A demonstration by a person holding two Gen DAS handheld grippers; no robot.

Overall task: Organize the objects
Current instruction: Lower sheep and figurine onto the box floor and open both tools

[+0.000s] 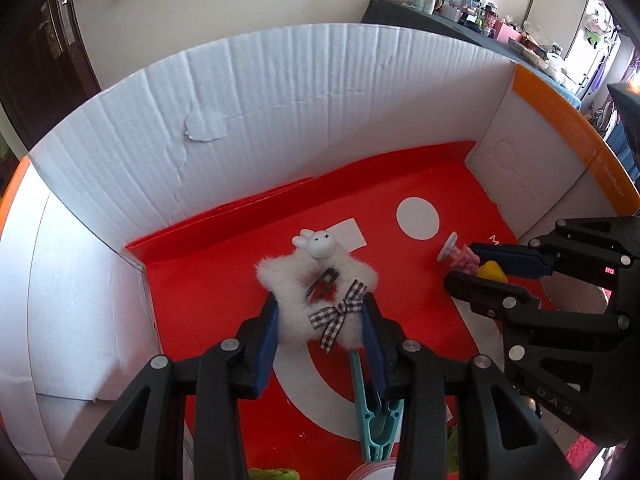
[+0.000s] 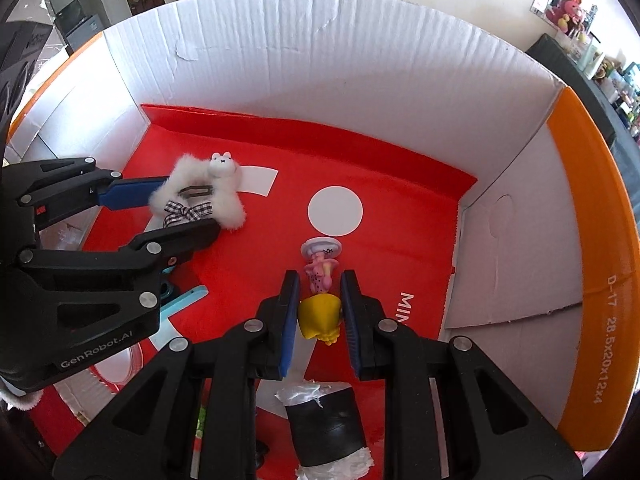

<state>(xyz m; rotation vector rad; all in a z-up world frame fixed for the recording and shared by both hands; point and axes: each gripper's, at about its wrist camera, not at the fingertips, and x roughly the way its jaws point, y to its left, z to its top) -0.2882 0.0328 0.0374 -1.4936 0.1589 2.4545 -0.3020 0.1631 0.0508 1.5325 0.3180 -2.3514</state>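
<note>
Since both grippers sit low inside the box (image 1: 280, 92), each already has its own thing between its pads, and the coming move turns on how those things lie along the fingers. The left gripper (image 1: 320, 320) straddles the fluffy clip (image 1: 316, 292), its blue pads pressing into the fur on either side near the checked bow (image 1: 338, 318); the rabbit head (image 1: 320, 245) points away from the gripper, so the clip's long axis runs forward along the fingers, roughly in line with them. I judge this a light pinch rather than a firm one, as the fur hides any true contact. The right gripper (image 2: 320, 312) is spread about the figurine (image 2: 322, 292), which lies on the red floor (image 2: 400, 248) with its yellow lower half between the pads and its white hat end pointing forward. The left pad looks to touch the yellow part; the right pad seems just beside it, and I cannot tell whether it touches. A teal clip (image 1: 374, 412) lies under the left fingers and a black roll (image 2: 324, 420) under the right ones. Each thing belongs to the arm already over it, and the two stand well apart on the floor.
</note>
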